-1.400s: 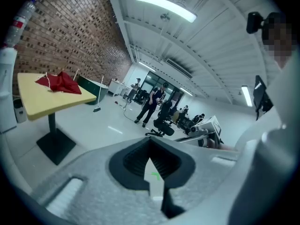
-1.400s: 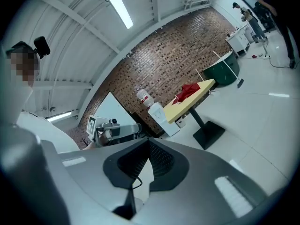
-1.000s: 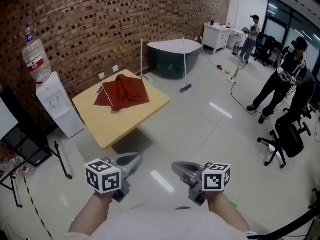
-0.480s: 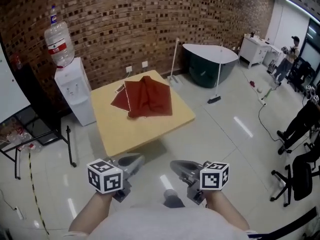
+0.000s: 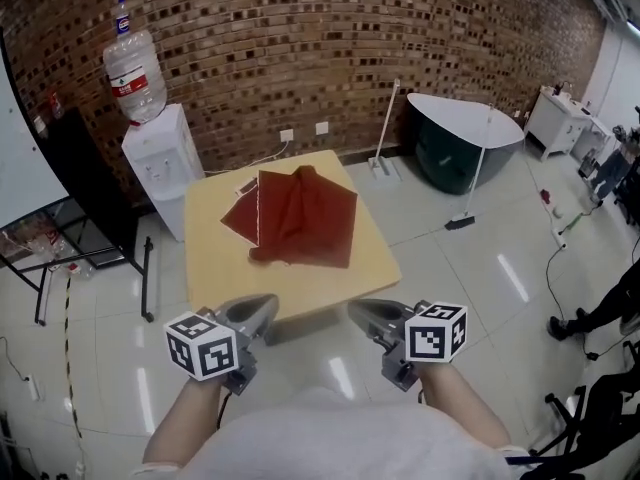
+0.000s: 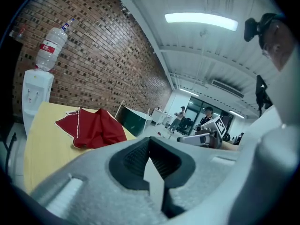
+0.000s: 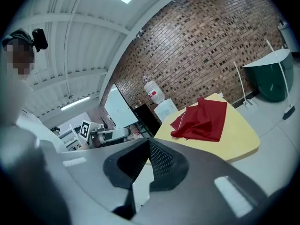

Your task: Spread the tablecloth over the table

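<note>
In the head view, a red tablecloth (image 5: 305,218) is seen lying crumpled and partly folded on a square yellow counter (image 5: 215,258) at the centre of the frame. The cloth is bunched toward the far half of the counter, and the near half is left bare. The left gripper (image 5: 270,303) and the right gripper (image 5: 355,310) are held side by side in the lower part of the frame, just short of the counter's near edge and apart from the cloth. A water dispenser (image 5: 160,163) stands at the upper left against a brick wall (image 5: 300,38).

In the left gripper view, the jaws of the left gripper (image 6: 149,144) are seen pressed together with nothing held between them. The tablecloth (image 6: 96,130) is seen at the left middle of the frame on the counter (image 6: 42,144), well beyond the jaws. The water dispenser (image 6: 35,90) stands at the far left, and the right gripper (image 6: 206,137) shows at the right.

In the right gripper view, the jaws of the right gripper (image 7: 149,150) are likewise closed on nothing. The tablecloth (image 7: 201,118) lies right of centre on the counter (image 7: 239,139), and the left gripper (image 7: 108,134) shows at the left.
</note>
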